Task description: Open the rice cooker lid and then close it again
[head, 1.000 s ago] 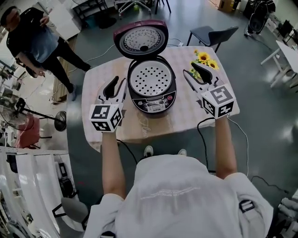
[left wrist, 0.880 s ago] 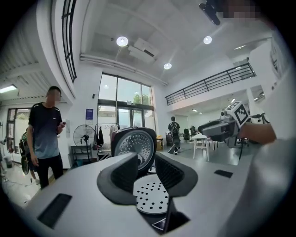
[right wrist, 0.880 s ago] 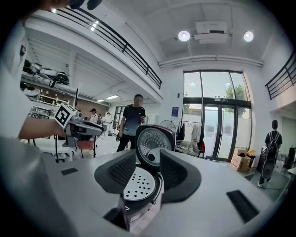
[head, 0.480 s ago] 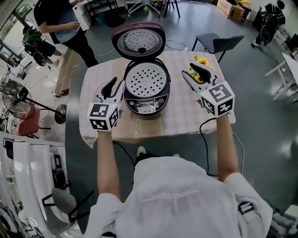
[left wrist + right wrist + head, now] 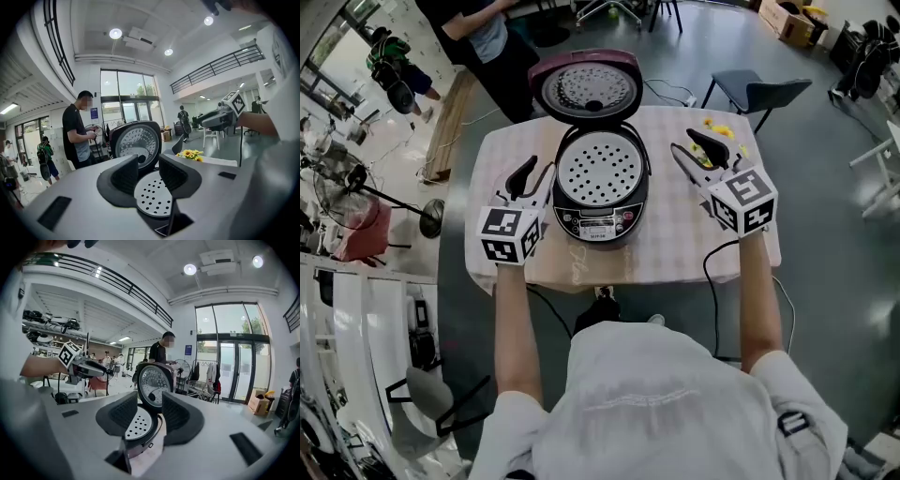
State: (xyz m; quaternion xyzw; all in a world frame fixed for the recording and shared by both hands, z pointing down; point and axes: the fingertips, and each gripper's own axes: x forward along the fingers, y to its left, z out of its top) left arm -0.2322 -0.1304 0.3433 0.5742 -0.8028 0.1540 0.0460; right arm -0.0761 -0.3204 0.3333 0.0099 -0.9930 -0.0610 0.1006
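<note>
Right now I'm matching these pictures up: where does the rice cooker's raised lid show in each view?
Head view: lid at top centre, standing open.
Left gripper view: lid just left of centre, facing the camera.
Right gripper view: lid at centre, turned partly sideways.
Shared landmark: the perforated tray just below it.

Seen from my head the hall is bright and even, daylight blown out at far left and only soft shadow beneath the tabletop (image 5: pixel 675 234), while both gripper views bulge toward black round edges under glaring ceiling lamps (image 5: pixel 115 33), my left hand-held gripper (image 5: pixel 149 171) slightly soft up close.
</note>
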